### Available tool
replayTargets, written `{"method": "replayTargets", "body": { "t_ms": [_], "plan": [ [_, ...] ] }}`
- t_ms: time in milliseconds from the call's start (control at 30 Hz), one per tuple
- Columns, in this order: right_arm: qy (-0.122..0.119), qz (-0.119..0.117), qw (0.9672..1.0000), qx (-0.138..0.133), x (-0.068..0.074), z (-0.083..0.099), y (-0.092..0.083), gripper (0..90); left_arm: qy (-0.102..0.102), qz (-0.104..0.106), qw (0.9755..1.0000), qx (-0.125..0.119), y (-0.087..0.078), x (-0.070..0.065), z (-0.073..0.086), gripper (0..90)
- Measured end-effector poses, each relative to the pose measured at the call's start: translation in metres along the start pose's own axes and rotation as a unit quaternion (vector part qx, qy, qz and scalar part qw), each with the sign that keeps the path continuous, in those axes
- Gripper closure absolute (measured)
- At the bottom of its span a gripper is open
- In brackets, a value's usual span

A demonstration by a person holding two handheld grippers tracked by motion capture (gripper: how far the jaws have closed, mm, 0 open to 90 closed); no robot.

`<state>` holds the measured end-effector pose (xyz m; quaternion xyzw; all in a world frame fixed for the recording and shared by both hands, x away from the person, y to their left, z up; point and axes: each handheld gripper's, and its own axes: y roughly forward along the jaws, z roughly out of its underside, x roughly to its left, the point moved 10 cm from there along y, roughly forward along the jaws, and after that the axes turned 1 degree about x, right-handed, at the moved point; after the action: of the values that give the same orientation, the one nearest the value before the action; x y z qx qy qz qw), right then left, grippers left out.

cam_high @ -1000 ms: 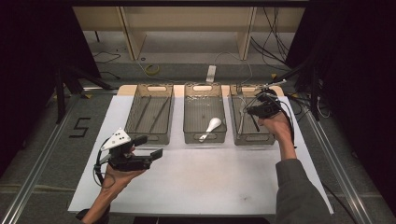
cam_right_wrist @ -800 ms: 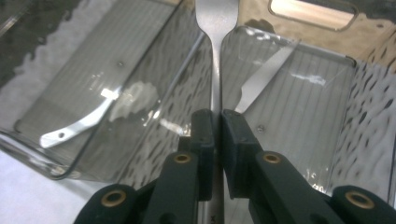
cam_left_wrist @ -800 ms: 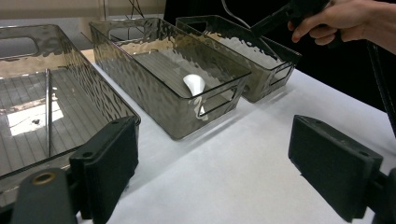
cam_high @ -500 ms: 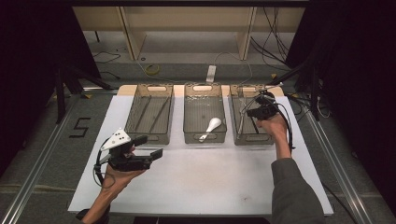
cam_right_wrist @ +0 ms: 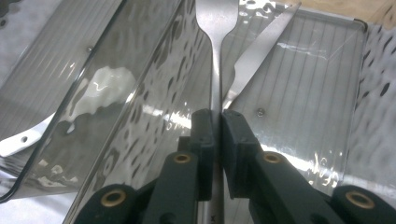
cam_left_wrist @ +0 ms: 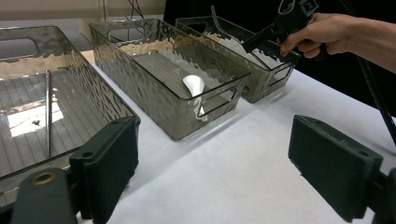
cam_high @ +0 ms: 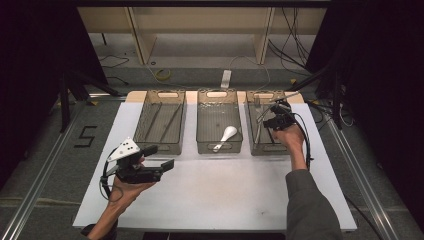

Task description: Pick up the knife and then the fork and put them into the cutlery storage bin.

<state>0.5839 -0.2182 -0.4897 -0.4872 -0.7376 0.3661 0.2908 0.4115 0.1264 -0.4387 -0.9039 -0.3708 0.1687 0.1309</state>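
White sheeting covers the table [cam_high: 215, 195], which stands on a grey floor with a pale wooden frame and loose cables beyond its far edge. Three smoky transparent plastic bins with cut-out handles sit side by side along the far half of the table. In the high view the left bin [cam_high: 161, 123] holds long thin utensils lying lengthwise (too slim to name with certainty). The middle bin [cam_high: 218, 121] holds a white plastic spoon [cam_high: 226, 136], its bowl toward the far end; the left gripper view shows the same spoon [cam_left_wrist: 194, 86] resting on the ribbed bin floor.

Over the right bin [cam_high: 266, 125] the person's right hand [cam_high: 290, 137] holds the right gripper [cam_high: 276, 118]. Its jaws are pressed together on the handle of a silver metal fork [cam_right_wrist: 215, 28], which stands up between the pads in the right gripper view, head pointing away from the camera above the bin floor. Just beside it lies a silver metal knife blade [cam_right_wrist: 258, 49], slanting across the ribbed bottom.

At the near left, the left gripper [cam_high: 152, 167] is held by the left hand [cam_high: 125, 187] above the white sheet, well apart from the bins. Its two black jaws are spread wide with nothing between them, pointing toward the middle bin.
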Motion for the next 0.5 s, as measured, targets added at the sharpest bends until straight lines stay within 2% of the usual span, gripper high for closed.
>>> {"method": "replayTargets", "body": {
  "t_ms": [200,233,300,500],
  "plan": [
    [0.012,0.006,0.9998,0.014,-0.0004,0.0039,0.0061,82.9,0.000,0.000,1.0000,0.000,0.0005,-0.0006,-0.0001,15.1],
    [0.015,0.006,0.9997,0.019,0.0000,0.0051,0.0079,80.8,0.000,0.000,1.0000,-0.001,0.0004,-0.0006,-0.0002,15.1],
    [0.026,0.009,0.9994,0.023,-0.0010,0.0052,0.0104,67.2,-0.001,-0.001,1.0000,0.000,0.0002,0.0000,0.0000,15.1],
    [0.034,0.006,0.9994,0.011,-0.0016,0.0005,0.0011,56.1,-0.001,-0.001,1.0000,0.000,0.0001,0.0002,0.0002,15.1]
  ]
}}
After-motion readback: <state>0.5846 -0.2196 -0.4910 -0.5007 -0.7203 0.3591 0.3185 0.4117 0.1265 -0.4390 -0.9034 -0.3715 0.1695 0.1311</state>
